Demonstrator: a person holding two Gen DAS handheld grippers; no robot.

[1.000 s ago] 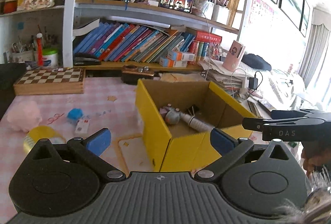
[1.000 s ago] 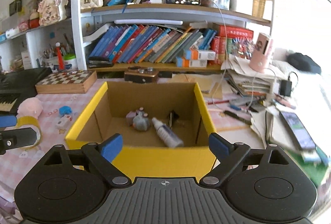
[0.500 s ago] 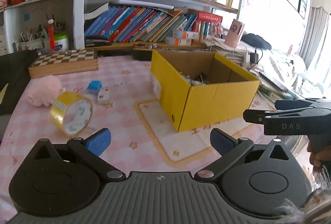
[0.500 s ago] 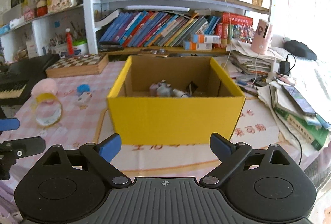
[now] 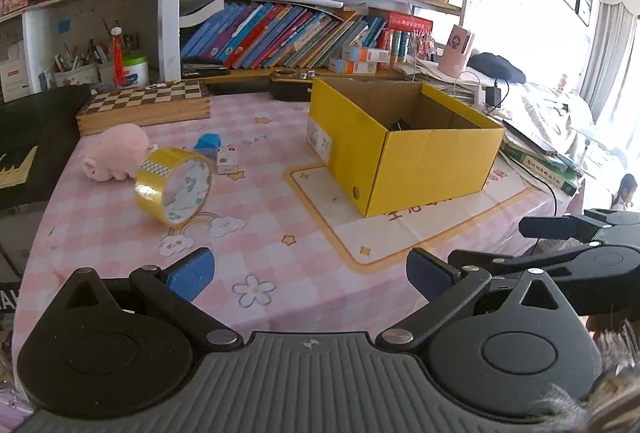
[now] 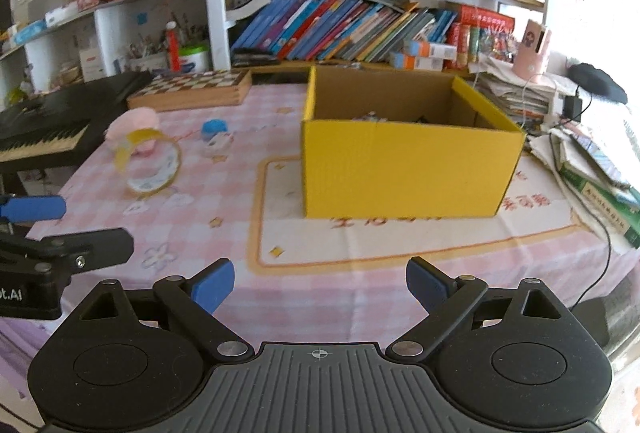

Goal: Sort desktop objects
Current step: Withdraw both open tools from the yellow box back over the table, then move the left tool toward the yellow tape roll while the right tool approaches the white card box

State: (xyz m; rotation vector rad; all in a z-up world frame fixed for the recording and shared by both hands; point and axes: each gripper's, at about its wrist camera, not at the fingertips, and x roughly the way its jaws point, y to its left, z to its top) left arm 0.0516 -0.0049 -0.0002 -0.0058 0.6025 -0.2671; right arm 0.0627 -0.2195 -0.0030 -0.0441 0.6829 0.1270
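Observation:
A yellow cardboard box [image 5: 416,153] [image 6: 404,169] stands open on the pink checked tablecloth, with small items barely visible inside. Left of it a yellow tape roll [image 5: 173,186] [image 6: 150,165] stands on edge. Behind the roll lie a pink plush pig [image 5: 116,151] [image 6: 134,121], a small blue object [image 5: 207,142] [image 6: 214,127] and a small white box [image 5: 228,160]. My left gripper [image 5: 308,271] is open and empty over the near table edge. My right gripper [image 6: 318,283] is also open and empty, well short of the box.
A chessboard box [image 5: 144,105] lies at the back left, a black keyboard [image 6: 44,129] at the far left. Stacked books and papers [image 6: 592,169] with cables crowd the right edge. Bookshelves [image 5: 304,33] rise behind the table.
Both grippers have pulled back from above the box toward the near table edge. The box now sits farther off and its contents are mostly hidden; the tape roll and pig have come into view.

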